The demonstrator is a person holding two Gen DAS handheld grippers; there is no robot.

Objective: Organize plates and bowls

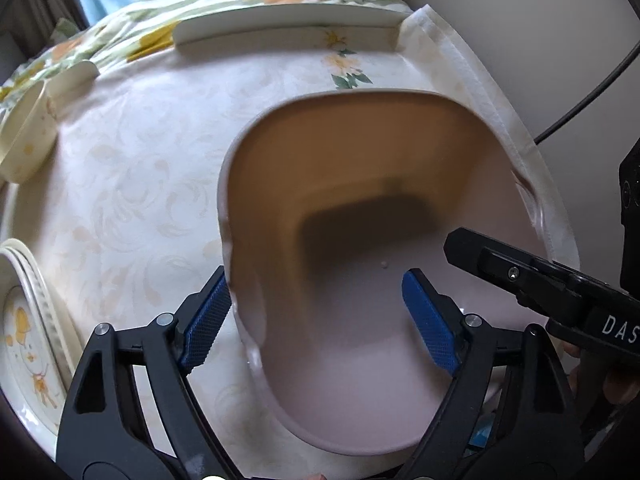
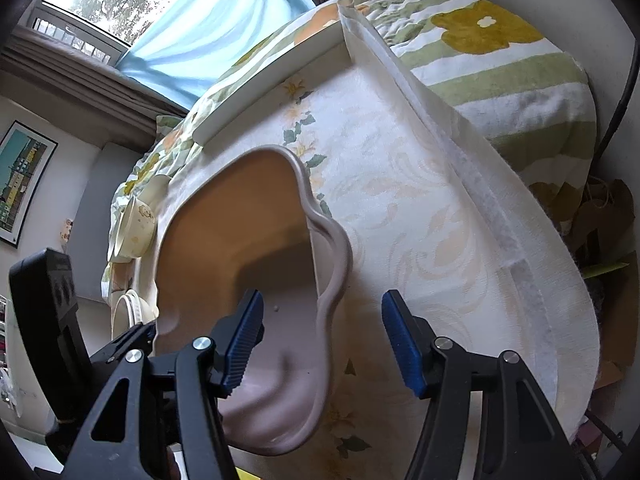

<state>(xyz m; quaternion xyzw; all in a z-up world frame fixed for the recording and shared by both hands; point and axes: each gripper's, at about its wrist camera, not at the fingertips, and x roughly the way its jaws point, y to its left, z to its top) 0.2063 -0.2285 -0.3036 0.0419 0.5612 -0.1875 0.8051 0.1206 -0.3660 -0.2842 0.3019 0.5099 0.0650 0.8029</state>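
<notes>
Looking down the left wrist view first, the left gripper (image 1: 318,316) is standing released, its blue pads (image 1: 208,318) spread wide with the near-left rim of the pink dish (image 1: 360,200) passing between them; the left pad is sitting just beside the outside of that wavy rim and the right pad is hanging over the dish's inside, neither one squeezing. The dish is lying on the cream tablecloth (image 1: 140,184), towards the right edge of the table. At right, the right gripper (image 1: 520,272) is reaching in over the dish's near-right side. Far back, a white plate (image 1: 288,28) is lying flat; at far left a cream bowl (image 1: 24,136) is standing, and at near left a stack of flowered plates (image 1: 28,340) is resting.

Switching to the right wrist view, the right gripper (image 2: 322,340) is also hanging unclenched, jaws parted around the dish's scalloped right rim (image 2: 332,264), the left pad inside over the dish (image 2: 240,232), the right pad outside above the tablecloth (image 2: 420,200), neither touching it. At left, the black body of the left gripper (image 2: 124,340) is meeting the dish's left edge. Beyond lie the white plate (image 2: 272,76), the cream bowl (image 2: 136,220) and the plate stack (image 2: 130,308).
</notes>
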